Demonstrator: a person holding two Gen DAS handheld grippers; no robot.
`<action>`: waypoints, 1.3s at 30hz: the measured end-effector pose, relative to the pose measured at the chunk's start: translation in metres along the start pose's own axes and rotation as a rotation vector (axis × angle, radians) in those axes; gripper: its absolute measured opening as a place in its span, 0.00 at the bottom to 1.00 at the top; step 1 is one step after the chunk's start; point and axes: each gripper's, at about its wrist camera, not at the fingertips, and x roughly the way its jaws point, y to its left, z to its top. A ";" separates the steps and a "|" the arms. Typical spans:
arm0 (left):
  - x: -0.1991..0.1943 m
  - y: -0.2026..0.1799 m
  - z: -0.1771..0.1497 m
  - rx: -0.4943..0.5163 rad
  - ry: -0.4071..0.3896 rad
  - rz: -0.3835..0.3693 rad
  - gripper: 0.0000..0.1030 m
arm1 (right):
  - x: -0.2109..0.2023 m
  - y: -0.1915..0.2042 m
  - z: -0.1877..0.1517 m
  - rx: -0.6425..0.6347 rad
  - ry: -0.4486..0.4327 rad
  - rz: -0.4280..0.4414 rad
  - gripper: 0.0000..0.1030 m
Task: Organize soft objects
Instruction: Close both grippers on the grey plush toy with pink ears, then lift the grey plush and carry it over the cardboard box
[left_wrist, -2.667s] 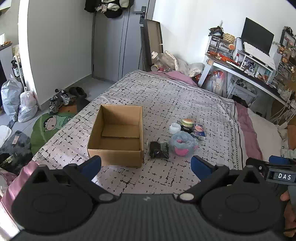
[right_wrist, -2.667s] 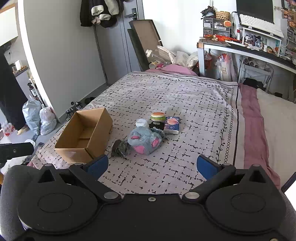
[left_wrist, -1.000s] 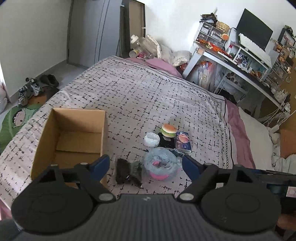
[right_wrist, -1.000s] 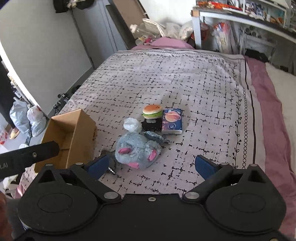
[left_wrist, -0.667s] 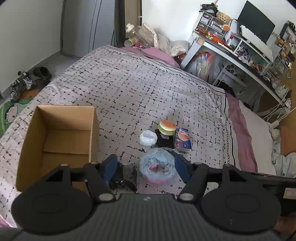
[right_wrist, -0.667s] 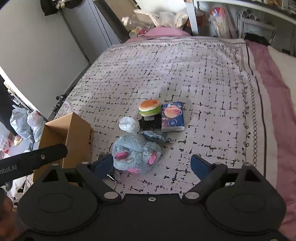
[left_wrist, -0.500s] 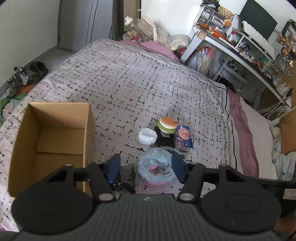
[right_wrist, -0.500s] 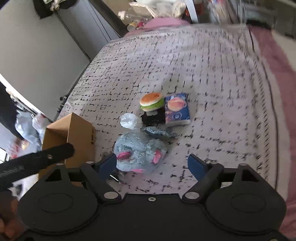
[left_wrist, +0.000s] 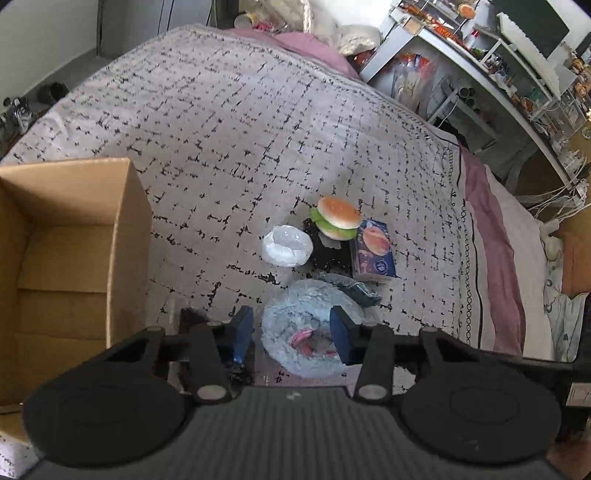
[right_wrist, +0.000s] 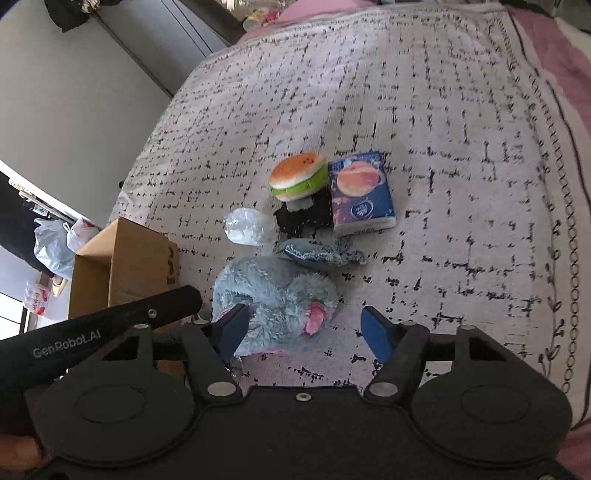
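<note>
A grey-blue plush toy with pink ears (left_wrist: 306, 332) (right_wrist: 277, 295) lies on the bed. My left gripper (left_wrist: 293, 330) is open, its blue pads on either side of the plush. My right gripper (right_wrist: 304, 328) is open just above the plush's near side. Behind the plush lie a grey cloth piece (right_wrist: 317, 253), a burger toy (left_wrist: 338, 218) (right_wrist: 299, 177), a blue tissue pack (left_wrist: 373, 253) (right_wrist: 360, 194), a white plastic wad (left_wrist: 286, 245) (right_wrist: 249, 230) and a black item (right_wrist: 306, 216). An open cardboard box (left_wrist: 66, 258) (right_wrist: 125, 266) stands left.
A dark bundle (left_wrist: 192, 317) lies between the box and the plush. The bedspread (left_wrist: 240, 129) stretches far behind. A cluttered white desk (left_wrist: 480, 55) stands at the back right. Plastic bags (right_wrist: 55, 243) sit on the floor left of the bed.
Both grippers have moved forward and down toward the plush. My left jaws have narrowed around it. The objects on the bed have not moved.
</note>
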 end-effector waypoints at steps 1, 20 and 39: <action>0.003 0.002 0.001 -0.006 0.007 0.001 0.43 | 0.003 -0.002 0.001 0.011 0.010 0.006 0.63; 0.056 0.014 0.010 -0.041 0.122 -0.058 0.33 | 0.033 -0.021 0.008 0.109 0.066 0.127 0.39; 0.000 -0.002 0.009 0.044 0.024 -0.100 0.28 | -0.020 -0.002 0.000 0.042 -0.088 0.202 0.36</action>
